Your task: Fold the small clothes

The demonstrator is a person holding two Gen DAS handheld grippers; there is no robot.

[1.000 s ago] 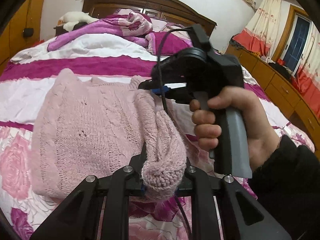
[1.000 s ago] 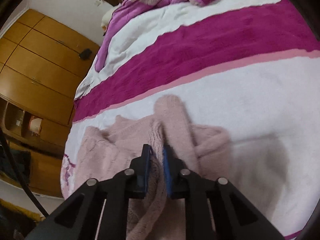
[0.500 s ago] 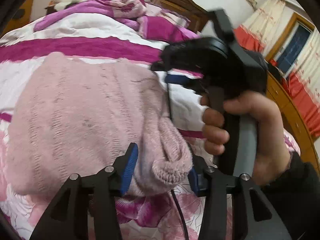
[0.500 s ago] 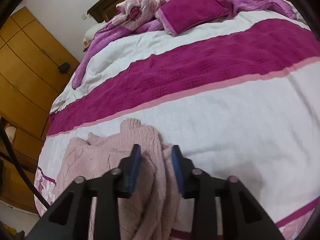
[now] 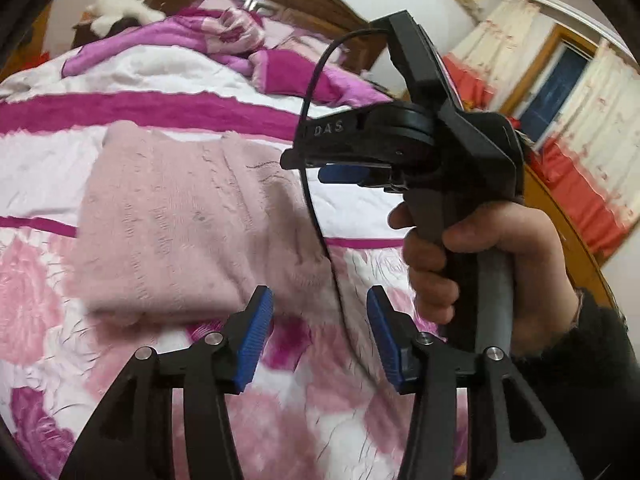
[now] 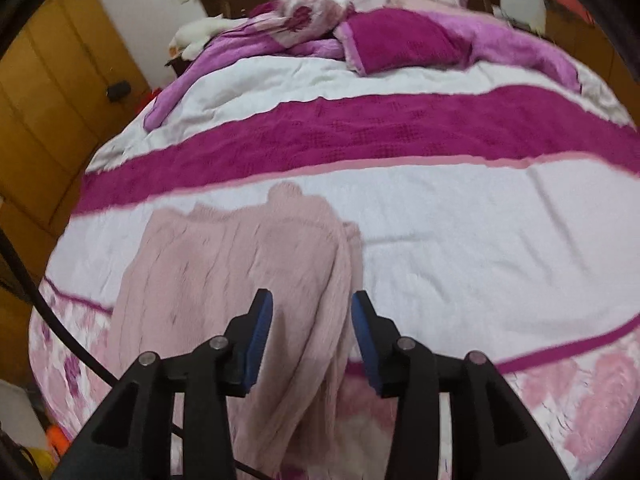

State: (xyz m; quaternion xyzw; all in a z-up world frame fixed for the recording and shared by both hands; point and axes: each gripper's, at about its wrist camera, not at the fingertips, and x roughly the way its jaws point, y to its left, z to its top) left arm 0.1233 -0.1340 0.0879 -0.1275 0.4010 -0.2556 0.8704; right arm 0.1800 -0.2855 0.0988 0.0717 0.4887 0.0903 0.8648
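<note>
Left wrist view: a pale pink knitted sweater [image 5: 180, 216] lies folded on the bed [image 5: 60, 160], spread over the white band of the cover with its near edge on the flowered part, its cable pattern blurred. The left gripper [image 5: 320, 336] hangs above the flowered cover just beside the sweater's near right corner; its blue pads [image 5: 256, 340] have just been opening and stand apart with no cloth between them. To the right a hand [image 5: 480, 268] in a dark sleeve grips the handle of the right gripper [image 5: 340, 172], seen side-on.

Right wrist view: the sweater [image 6: 224, 272] lies toward the bed's left edge, a sleeve folded along its right side. The right gripper [image 6: 312, 328] tilts down over that sleeve, jaws just opened, pads clear of the knit.
</note>
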